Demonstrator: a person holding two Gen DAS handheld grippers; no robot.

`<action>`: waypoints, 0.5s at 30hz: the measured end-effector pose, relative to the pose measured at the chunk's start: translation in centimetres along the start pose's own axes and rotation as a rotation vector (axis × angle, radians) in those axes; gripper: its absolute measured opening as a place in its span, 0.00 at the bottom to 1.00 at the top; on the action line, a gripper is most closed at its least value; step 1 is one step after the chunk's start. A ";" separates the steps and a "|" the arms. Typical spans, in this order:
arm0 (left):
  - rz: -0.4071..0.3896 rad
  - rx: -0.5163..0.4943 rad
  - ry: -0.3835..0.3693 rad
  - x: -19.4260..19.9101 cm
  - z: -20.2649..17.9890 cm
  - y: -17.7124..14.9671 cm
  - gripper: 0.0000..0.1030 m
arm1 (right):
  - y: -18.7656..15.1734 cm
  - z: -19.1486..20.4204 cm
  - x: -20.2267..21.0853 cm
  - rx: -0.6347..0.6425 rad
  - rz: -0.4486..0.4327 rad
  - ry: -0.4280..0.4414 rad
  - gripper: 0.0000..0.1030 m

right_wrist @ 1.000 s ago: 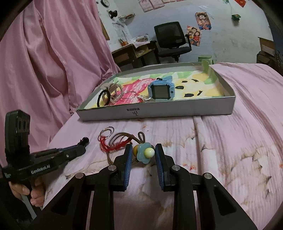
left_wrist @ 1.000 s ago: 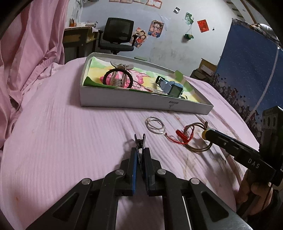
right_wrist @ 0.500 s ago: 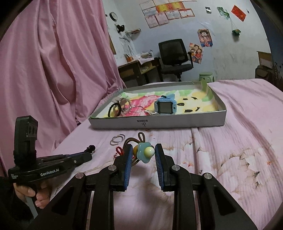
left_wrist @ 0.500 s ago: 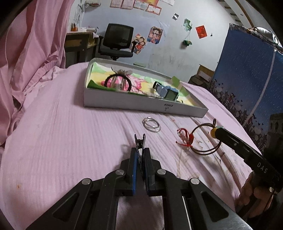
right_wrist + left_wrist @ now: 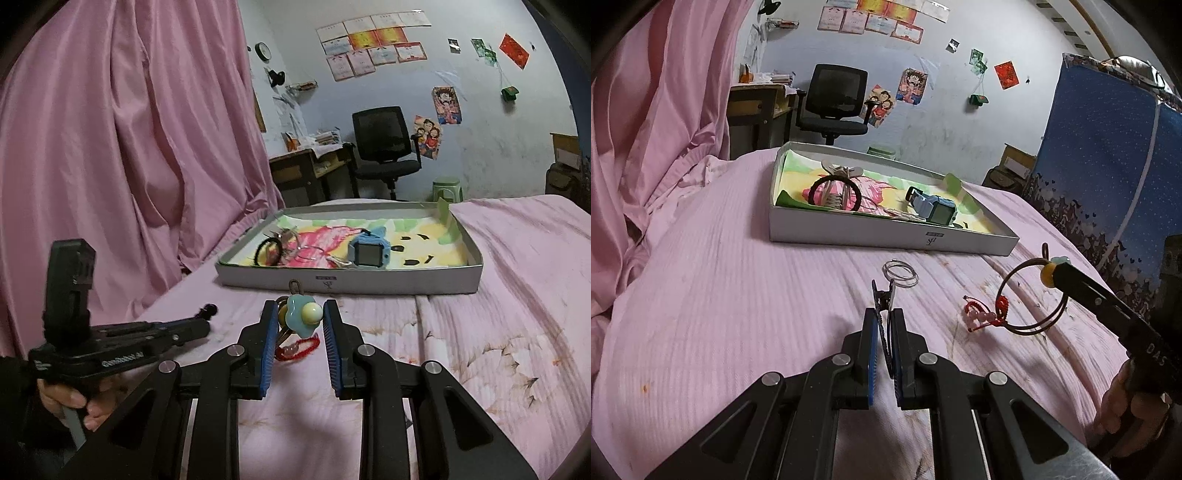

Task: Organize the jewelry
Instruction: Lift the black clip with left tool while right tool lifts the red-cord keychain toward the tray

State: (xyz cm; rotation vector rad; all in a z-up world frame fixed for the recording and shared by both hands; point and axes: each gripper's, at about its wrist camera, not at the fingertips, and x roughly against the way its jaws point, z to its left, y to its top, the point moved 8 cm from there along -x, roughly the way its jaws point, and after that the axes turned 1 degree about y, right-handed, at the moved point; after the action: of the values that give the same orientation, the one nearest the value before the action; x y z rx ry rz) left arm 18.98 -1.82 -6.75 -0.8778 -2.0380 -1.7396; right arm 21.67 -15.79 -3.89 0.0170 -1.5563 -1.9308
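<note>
My left gripper (image 5: 884,325) is shut on a dark hair clip (image 5: 882,299) that sticks up between its fingers, above the pink bed. My right gripper (image 5: 300,321) is shut on the blue flower charm (image 5: 303,315) of a brown cord bracelet (image 5: 1028,295), lifted off the bed; a red string bracelet (image 5: 986,314) dangles from it. Two thin silver rings (image 5: 900,274) lie on the bed before the white box tray (image 5: 886,230). The tray holds a blue watch (image 5: 369,251), a black hair tie (image 5: 833,192) and clips.
Pink curtains (image 5: 129,129) hang on the left. A blue panel (image 5: 1108,166) stands at the right. A desk (image 5: 306,166) and a black office chair (image 5: 384,147) stand beyond the bed. The left gripper also shows in the right wrist view (image 5: 207,310).
My right gripper has lifted the cord bracelet off the bed, with the red string bracelet trailing up. Both grippers have risen and pulled back a little from the tray.
</note>
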 end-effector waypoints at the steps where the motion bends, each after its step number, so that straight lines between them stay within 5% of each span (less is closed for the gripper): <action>1: -0.005 0.000 0.002 0.2 -0.1 0.1 0.07 | 0.0 0.1 0.1 -0.004 -0.002 0.005 0.21; 15: -0.079 -0.019 0.005 2.3 -1.3 1.6 0.07 | 0.3 0.9 0.7 -0.013 -0.021 0.042 0.21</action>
State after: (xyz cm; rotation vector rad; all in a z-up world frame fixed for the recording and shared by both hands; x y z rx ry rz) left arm 18.07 -2.44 -3.82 -0.8079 -2.0825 -1.8024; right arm 20.89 -15.37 -3.05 0.0689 -1.5216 -1.9447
